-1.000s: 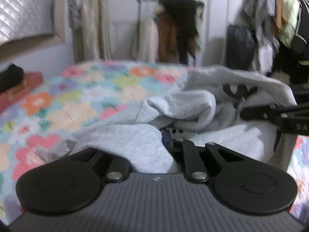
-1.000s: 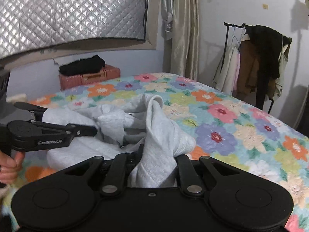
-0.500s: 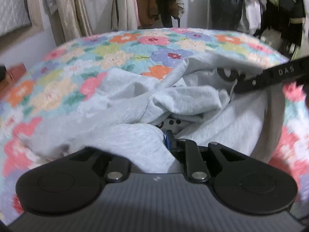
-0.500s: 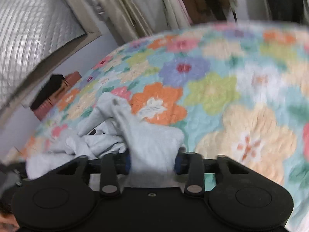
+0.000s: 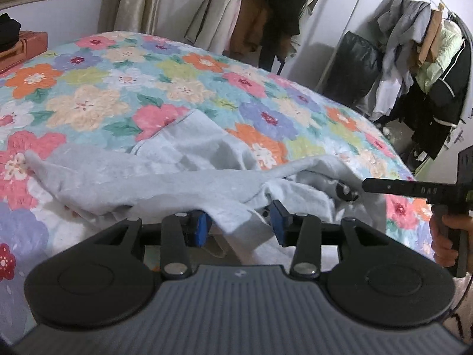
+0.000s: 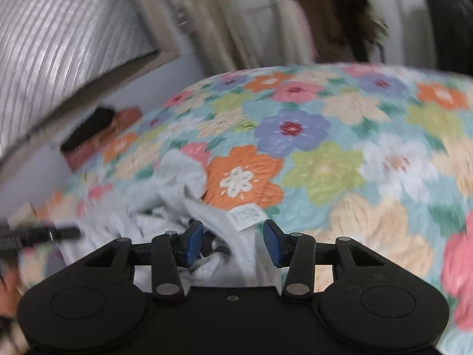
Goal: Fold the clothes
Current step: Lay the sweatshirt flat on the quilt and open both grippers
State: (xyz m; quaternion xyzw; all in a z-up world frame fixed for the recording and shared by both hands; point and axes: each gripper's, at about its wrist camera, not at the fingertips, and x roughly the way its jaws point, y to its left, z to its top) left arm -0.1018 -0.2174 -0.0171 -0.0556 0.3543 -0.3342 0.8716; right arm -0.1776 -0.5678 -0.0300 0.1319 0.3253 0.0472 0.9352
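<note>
A light grey garment [image 5: 177, 177] lies rumpled on the floral quilt [image 5: 177, 88] of a bed. In the left wrist view my left gripper [image 5: 240, 224] has its jaws opening; a fold of the grey cloth drapes loosely between the blue pads [image 5: 201, 227] without being pressed. One of the right gripper's fingers [image 5: 408, 189] reaches in from the right edge, held by a hand [image 5: 443, 236]. The right wrist view is blurred. There my right gripper [image 6: 233, 244] stands open over the garment [image 6: 165, 195], whose white label [image 6: 246, 211] lies just ahead of the pads.
Clothes racks [image 5: 266, 14] [image 5: 428, 44] with hanging coats stand beyond the bed's far side, with a black bag [image 5: 354, 65] between them. An orange-brown case [image 5: 29, 44] sits at the far left. A curtain [image 5: 133, 0] and a quilted silver panel [image 6: 59, 44] line the wall.
Both grippers were shut on bunched grey cloth and now stand apart from it. The garment has dropped and lies flatter on the quilt. Both views tilted down toward the bed.
</note>
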